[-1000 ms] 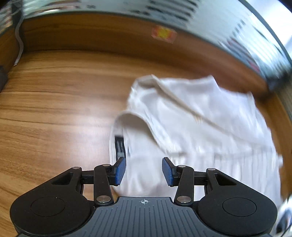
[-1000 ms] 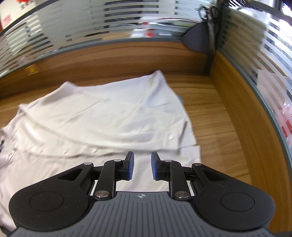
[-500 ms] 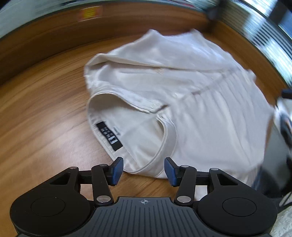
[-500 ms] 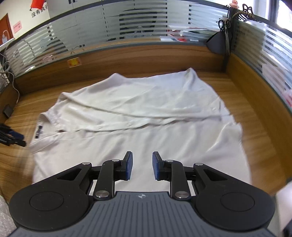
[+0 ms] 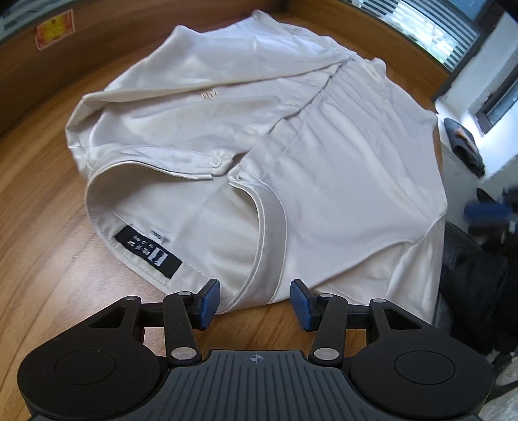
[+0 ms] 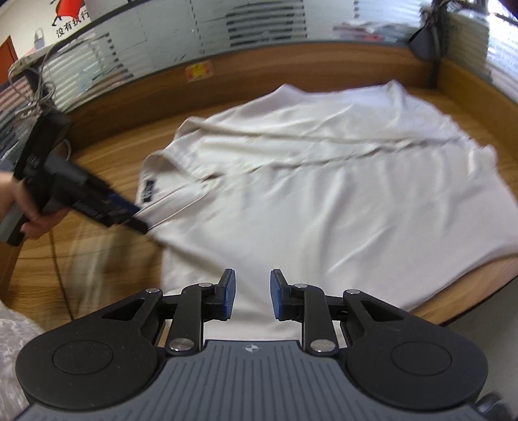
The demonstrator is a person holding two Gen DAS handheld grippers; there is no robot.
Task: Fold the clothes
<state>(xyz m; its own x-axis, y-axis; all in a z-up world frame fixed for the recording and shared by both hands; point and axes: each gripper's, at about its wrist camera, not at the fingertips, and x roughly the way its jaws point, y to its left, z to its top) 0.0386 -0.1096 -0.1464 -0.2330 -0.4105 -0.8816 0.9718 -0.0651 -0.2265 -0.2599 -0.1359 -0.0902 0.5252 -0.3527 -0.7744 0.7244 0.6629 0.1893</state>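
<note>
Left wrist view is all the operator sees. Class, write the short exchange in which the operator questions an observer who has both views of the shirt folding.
Operator: Where is the right gripper?
Observer: It hovers over the near side of the shirt, fingers open and empty.
Operator: What is behind my left gripper?
Observer: A hand grips its handle, low over the table.
Operator: Anything beyond that hand?
Observer: Grey cables hang at the far corner.

Wooden desk (image 6: 469, 281), frosted striped glass partition (image 6: 265, 29)
</note>
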